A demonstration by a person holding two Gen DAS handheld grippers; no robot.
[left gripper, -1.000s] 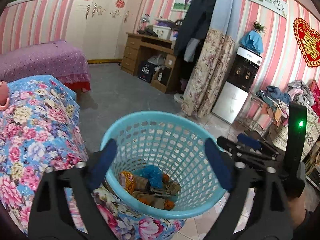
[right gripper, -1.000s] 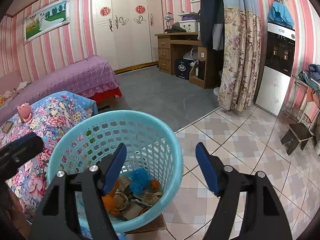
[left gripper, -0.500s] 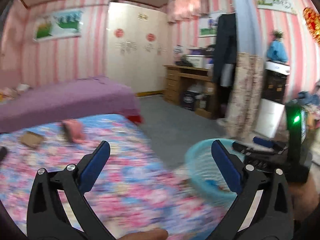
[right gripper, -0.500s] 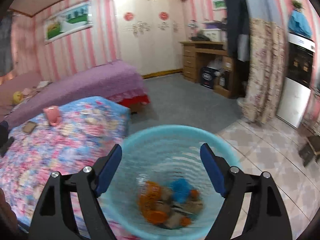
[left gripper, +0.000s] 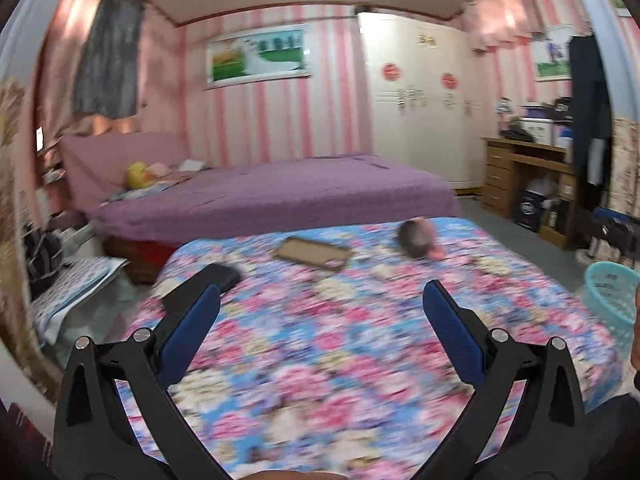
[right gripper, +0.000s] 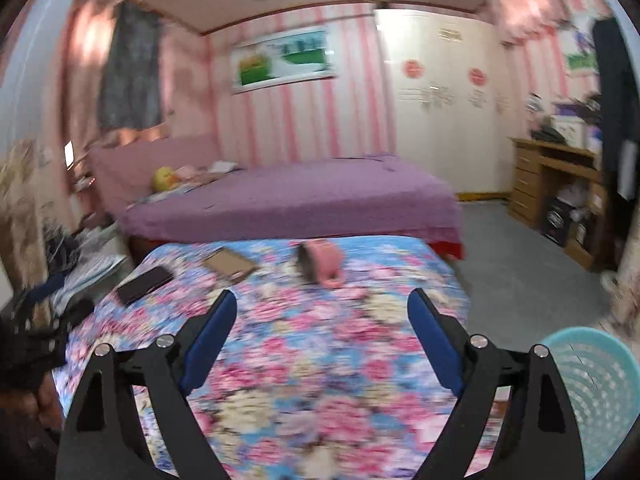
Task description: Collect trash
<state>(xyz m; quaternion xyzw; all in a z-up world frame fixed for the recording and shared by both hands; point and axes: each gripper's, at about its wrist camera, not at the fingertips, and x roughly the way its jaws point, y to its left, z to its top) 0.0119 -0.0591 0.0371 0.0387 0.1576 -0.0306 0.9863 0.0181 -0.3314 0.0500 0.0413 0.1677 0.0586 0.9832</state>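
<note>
My left gripper [left gripper: 320,304] hangs open over the flowered cloth [left gripper: 360,360], nothing between its fingers. My right gripper [right gripper: 322,312] is over the same flowered cloth [right gripper: 320,380], its jaws opening and empty. On the far part of the cloth lie a flat brown card [left gripper: 312,253] [right gripper: 229,263], a pink cup on its side [left gripper: 416,237] [right gripper: 322,261] and a black phone [left gripper: 218,278] [right gripper: 143,279]. The turquoise trash basket [left gripper: 610,298] [right gripper: 592,396] stands at the right edge of both views. The picture is blurred by motion.
A purple bed [left gripper: 280,196] lies behind the flowered surface, with a yellow toy [left gripper: 136,174] at its head. A wooden desk [left gripper: 520,176] and white wardrobe [left gripper: 420,112] stand at the right. Clutter sits on the floor at the left [left gripper: 72,276].
Both views have swung left, from the basket to the flowered surface. The basket has slid from the centre to the right edge. The right jaws stand wider apart.
</note>
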